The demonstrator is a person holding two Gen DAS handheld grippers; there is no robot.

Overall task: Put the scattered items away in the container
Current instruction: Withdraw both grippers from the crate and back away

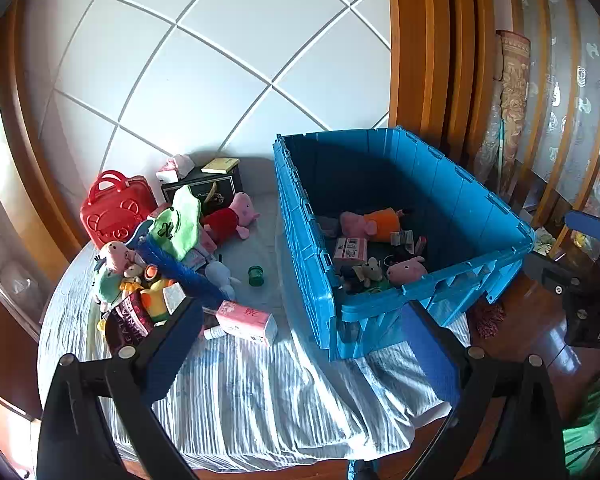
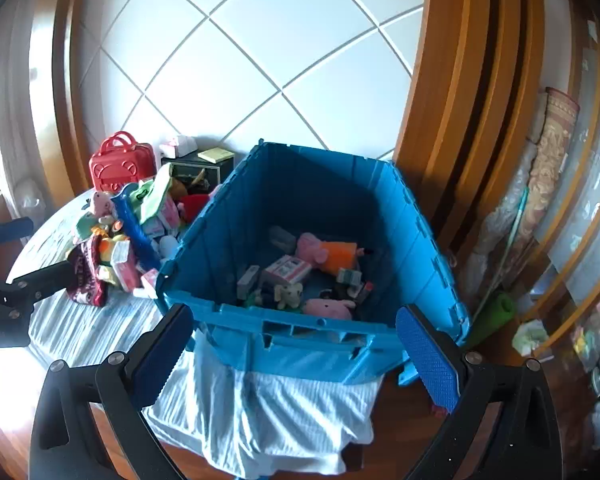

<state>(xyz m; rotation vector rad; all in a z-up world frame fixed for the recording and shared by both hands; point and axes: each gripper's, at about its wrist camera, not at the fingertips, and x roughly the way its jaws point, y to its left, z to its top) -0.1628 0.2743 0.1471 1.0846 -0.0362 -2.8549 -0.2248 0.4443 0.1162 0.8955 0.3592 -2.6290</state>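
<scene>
Both grippers I am operating are empty. The left gripper (image 1: 300, 344) stands with its jaws spread wide above the near edge of the cloth-covered table (image 1: 260, 400). The right gripper (image 2: 296, 344) is likewise spread wide, hovering just in front of the near wall of the blue container (image 2: 300, 332).

The blue container sits at the right end of the table, its near corner overhanging the cloth. Inside it I can see a pink plush pig in an orange dress (image 2: 328, 254), a second pink plush head (image 2: 328, 307) against the near wall, a small grey plush elephant (image 2: 290, 294) and a pink-and-white carton (image 2: 286, 270); other small items in it are too dim to name.

Scattered items lie on the left half of the table. A heap near the left edge includes a blue brush (image 1: 180, 268), a green cloth (image 1: 182, 222) and several small plush toys (image 1: 118, 266). A pink tissue pack (image 1: 246, 322) lies nearest the left gripper. A small green jar (image 1: 255, 275) stands alone between the heap and the container. A plush pig in red (image 1: 230, 218) lies further back. A red toy case (image 1: 114, 208) and a black box (image 1: 204, 188) stand at the far edge.
</scene>
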